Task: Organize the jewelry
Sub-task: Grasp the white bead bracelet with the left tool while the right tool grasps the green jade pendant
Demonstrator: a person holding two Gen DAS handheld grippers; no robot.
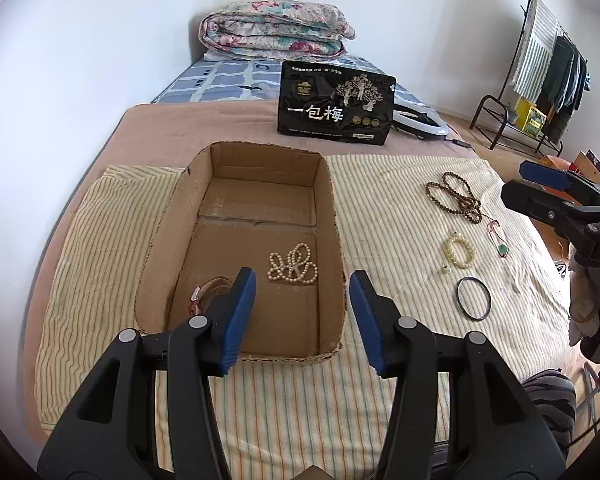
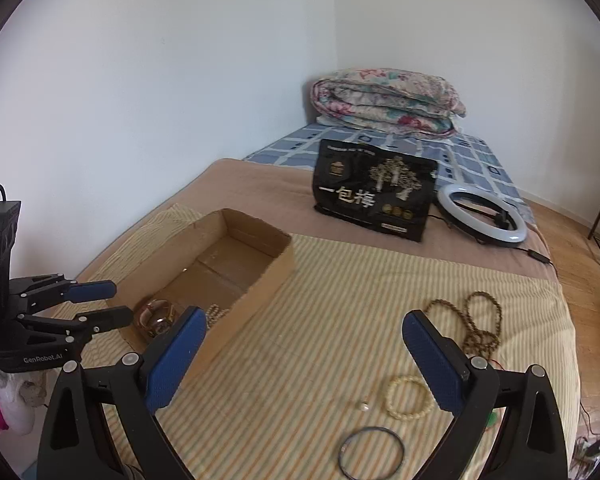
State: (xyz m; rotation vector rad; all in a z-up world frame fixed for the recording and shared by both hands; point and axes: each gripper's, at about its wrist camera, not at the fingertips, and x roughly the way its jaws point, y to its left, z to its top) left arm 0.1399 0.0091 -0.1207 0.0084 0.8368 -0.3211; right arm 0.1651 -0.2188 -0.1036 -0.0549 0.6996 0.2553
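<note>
Watch (image 1: 204, 294): in the cardboard box (image 1: 260, 152), partly hidden behind the left gripper's (image 1: 302, 320) left finger; dial not readable.

Pearl necklace (image 2: 216, 314): in the right wrist view, mostly hidden behind the box wall and a blue pad at 8 o'clock.

Green pendant (image 2: 491, 420): a sliver shows behind the right gripper's (image 2: 304, 356) finger at 4 o'clock.

Small pale item (image 1: 445, 268): beside the cream bead bracelet (image 1: 460, 252); too small to identify.

Black bangle (image 2: 371, 453): partly lost in shadow near the frame's bottom edge at 6 o'clock.

Clothes rack (image 1: 540, 76): cut by the fisheye rim at 2 o'clock.

Black pouch (image 1: 334, 104): small print illegible.
</note>
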